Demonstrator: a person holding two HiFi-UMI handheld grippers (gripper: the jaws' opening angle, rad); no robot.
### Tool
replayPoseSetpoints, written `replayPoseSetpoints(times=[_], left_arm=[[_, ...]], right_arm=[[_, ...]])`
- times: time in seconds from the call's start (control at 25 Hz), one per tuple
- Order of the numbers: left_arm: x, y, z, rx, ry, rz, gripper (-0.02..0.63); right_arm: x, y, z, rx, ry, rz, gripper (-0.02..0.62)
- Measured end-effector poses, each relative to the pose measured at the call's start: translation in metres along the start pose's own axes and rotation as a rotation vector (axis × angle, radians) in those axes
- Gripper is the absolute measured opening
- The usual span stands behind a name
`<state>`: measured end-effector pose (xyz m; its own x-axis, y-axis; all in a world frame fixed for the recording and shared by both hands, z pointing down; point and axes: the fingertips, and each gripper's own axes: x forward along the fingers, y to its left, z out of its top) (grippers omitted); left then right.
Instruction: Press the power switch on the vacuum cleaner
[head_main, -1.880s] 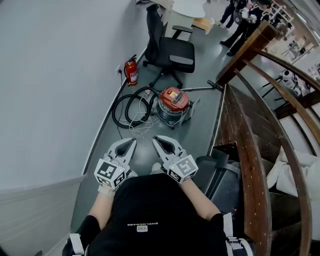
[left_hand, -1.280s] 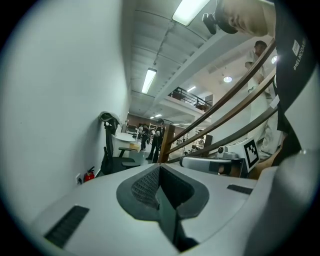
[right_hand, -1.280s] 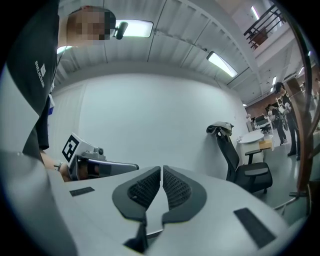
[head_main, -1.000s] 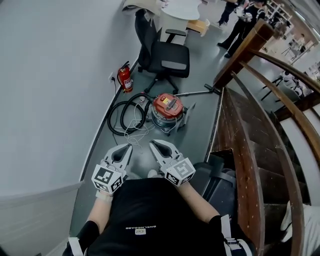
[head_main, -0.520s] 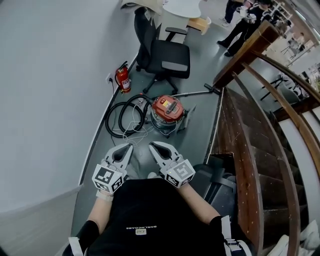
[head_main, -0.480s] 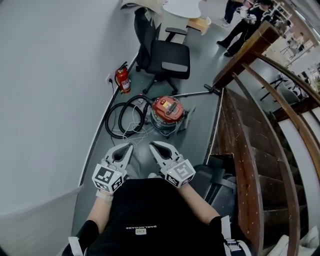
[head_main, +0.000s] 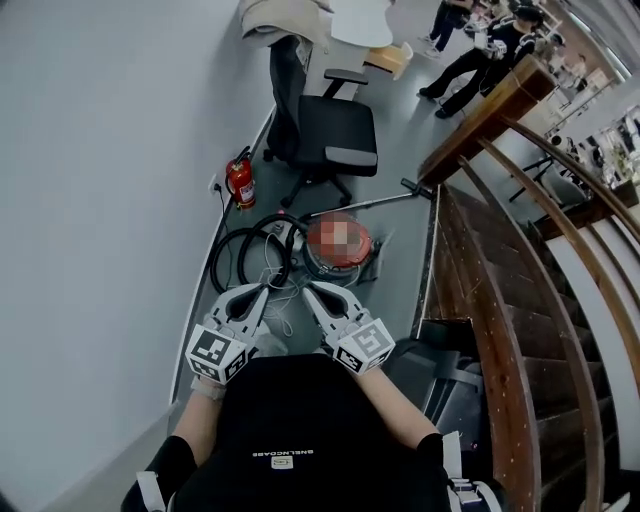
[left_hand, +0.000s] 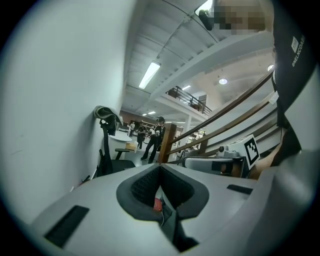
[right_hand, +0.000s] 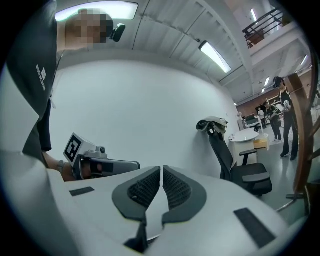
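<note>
The vacuum cleaner (head_main: 346, 267), a steel drum with a red top partly under a mosaic patch, stands on the grey floor ahead of me. Its black hose (head_main: 234, 262) coils to its left and its wand (head_main: 362, 199) lies behind it. My left gripper (head_main: 262, 289) and right gripper (head_main: 312, 290) are held side by side at chest height, short of the drum. Both are shut on nothing. In the left gripper view the left gripper (left_hand: 160, 169) has its pads together, and a small red spot shows below them. The right gripper (right_hand: 162, 170) points at the white wall.
A white wall runs along the left, with a red fire extinguisher (head_main: 238, 183) at its foot. A black office chair (head_main: 325, 130) stands beyond the vacuum cleaner. A wooden stair railing (head_main: 495, 290) closes off the right. A thin white cable (head_main: 283, 296) lies by the hose. People (head_main: 470, 55) stand far off.
The vacuum cleaner has come closer to both grippers and now lies just past their tips. Both grippers stay shut and side by side.
</note>
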<state>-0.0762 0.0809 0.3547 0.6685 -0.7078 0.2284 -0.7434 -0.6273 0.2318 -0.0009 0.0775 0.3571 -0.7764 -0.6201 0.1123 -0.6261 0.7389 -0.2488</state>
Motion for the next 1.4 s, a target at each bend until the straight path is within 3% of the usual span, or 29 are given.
replayPoseSetpoints(times=[0.32,0.68,1.08,1.4], left_arm=[[-0.001,0.058,0.013,-0.004,0.003,-0.014,0.015],[0.03,0.062,0.014,-0.011,0.026,-0.022,0.015],[0.091,0.059,0.017,-0.018,0.058,0.007,0.015],[0.133,0.075,-0.006,-0.027,0.164,0.069,0.015]], right_arm=[[0.052,-0.002,0.007,-0.002,-0.001,-0.02,0.038],[0.063,-0.027,0.013,0.013,0.004,0.004,0.038],[0.064,-0.095,0.013,0.041,0.032,0.033,0.038],[0.069,-0.174,-0.045,0.061,0.203,-0.018,0.038]])
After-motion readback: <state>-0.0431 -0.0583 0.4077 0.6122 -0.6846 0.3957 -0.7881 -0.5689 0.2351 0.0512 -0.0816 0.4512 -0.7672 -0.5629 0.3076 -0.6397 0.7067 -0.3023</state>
